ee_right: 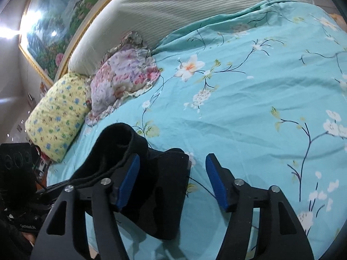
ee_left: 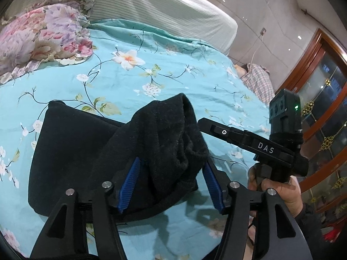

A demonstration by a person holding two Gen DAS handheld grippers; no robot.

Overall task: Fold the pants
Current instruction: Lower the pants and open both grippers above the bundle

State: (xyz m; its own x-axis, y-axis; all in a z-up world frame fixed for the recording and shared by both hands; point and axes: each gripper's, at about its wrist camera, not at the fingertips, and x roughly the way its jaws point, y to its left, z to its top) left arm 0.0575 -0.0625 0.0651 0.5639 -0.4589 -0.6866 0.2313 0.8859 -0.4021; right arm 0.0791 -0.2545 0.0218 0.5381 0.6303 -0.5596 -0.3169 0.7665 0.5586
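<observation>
A: Where are the pants [ee_left: 91,151]?

B: On the bed [ee_left: 151,69], near its edge, already bunched into a dark stack with one thick fold standing up between the left gripper's [ee_left: 171,186] fingers.

A: Is it gripping?

B: No, its jaws are spread wide, with cloth between but not pinched. The right gripper [ee_right: 173,179] is spread too; its left pad sits against the pants, its right over bare sheet.

A: How will it handle?

B: Soft, fleecy, floppy and probably light. It should slump unless supported. I'd pinch the raised fold through all layers near its edge, where the fabric is thickest, and lower it flat.
</observation>
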